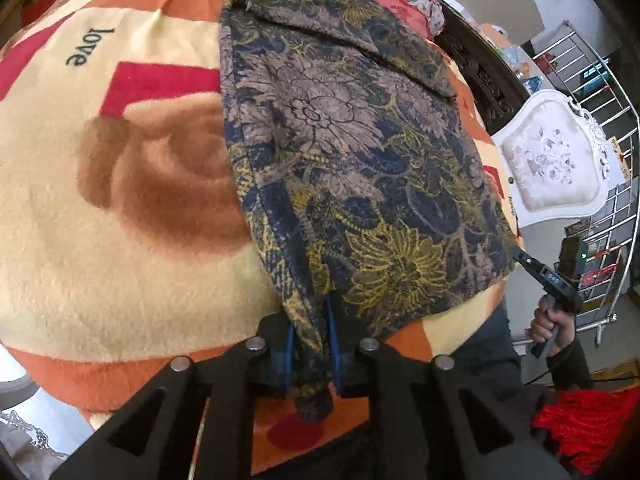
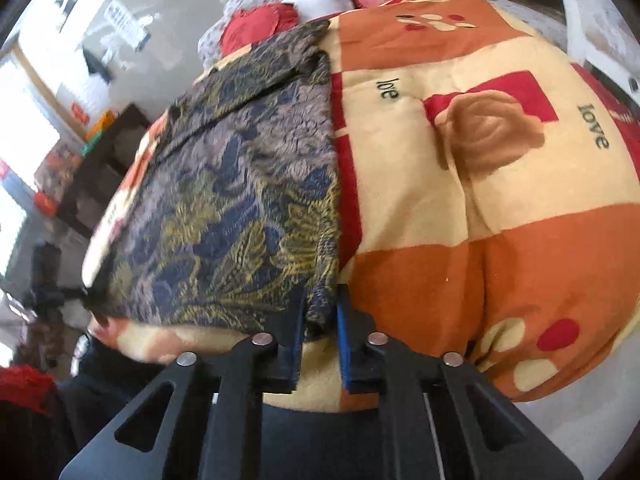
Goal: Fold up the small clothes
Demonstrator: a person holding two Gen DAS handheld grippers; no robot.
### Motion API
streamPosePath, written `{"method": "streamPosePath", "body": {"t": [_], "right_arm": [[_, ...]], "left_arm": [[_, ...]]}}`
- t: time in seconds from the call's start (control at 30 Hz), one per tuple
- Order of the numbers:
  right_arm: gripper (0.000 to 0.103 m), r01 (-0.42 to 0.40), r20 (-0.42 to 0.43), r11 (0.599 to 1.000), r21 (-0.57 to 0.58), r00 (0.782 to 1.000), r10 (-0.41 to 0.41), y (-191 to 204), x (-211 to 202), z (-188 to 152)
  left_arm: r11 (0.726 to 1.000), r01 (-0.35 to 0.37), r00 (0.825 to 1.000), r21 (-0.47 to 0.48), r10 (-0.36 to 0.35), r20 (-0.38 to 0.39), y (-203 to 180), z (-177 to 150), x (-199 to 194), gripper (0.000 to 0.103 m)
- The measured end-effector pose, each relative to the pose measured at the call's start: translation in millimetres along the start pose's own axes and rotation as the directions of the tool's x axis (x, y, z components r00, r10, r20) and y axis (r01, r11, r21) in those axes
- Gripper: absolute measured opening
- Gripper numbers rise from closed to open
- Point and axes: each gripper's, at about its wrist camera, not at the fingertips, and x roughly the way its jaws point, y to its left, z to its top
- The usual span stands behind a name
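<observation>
Spread over the bed, the blanket [image 1: 100, 208] with roses carries your flowery garment [image 1: 340, 152]. It lies long, running from the near blanket edge away toward the red pillows [image 2: 260, 26]. Your left claw [image 1: 312, 344] pinches one near corner; your right claw [image 2: 320, 320] is narrow around the other near corner. Lift both corners toward the pillows.

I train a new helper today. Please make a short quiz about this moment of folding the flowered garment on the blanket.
1. True or false: the left gripper is shut on the flowered garment.
2. Which word is printed on the blanket?
3. What does the right gripper grip: A) a corner of the garment, B) the white chair, C) nothing?

Key: 1 true; 2 love; 3 A.
</observation>
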Motion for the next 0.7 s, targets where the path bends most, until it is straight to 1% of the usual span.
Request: {"method": "streamPosePath", "body": {"t": [0.03,0.07,0.17,0.27,0.37,0.43,0.5,0.6,0.7], "right_arm": [[0.024,-0.002,-0.001,1.000,-0.003,1.000,0.002,0,0,2],[0.018,-0.002,-0.006,1.000,-0.012,1.000,0.002,0,0,3],[0.016,0.004,-0.008,0.998,-0.069,1.000,-0.005,10,-7,4],[0.016,-0.022,0.000,0.987,-0.157,1.000,0.023,31,-27,4],[0.016,-0.073,0.008,0.964,-0.256,0.997,0.078,56,-57,4],[0.016,-0.115,0.015,0.947,-0.300,0.992,0.125,69,-78,5],[0.016,-0.131,0.020,0.940,-0.314,0.989,0.144,75,-97,6],[0.016,-0.166,0.043,0.945,-0.281,0.982,0.186,73,-124,7],[0.016,-0.202,0.081,0.950,-0.239,0.971,0.227,68,-150,12]], "left_arm": [[1.000,-0.010,1.000,-0.009,0.010,0.005,1,-1,-1,0.006],[1.000,-0.016,1.000,-0.014,0.016,0.014,2,-1,-4,0.005],[0.999,-0.030,0.998,-0.010,0.031,0.063,0,-7,-22,0.004],[1.000,-0.010,0.994,-0.006,0.010,0.109,-2,-13,-50,0.004],[1.000,0.014,0.989,0.004,-0.015,0.148,-2,-18,-80,0.004],[0.999,0.044,0.987,0.014,-0.046,0.155,1,-24,-97,0.004],[0.995,0.096,0.982,0.023,-0.098,0.163,3,-29,-116,0.004],[0.984,0.172,0.968,0.054,-0.179,0.178,-1,-36,-138,0.004],[0.972,0.216,0.954,0.094,-0.230,0.192,-11,-35,-149,0.005]]}}
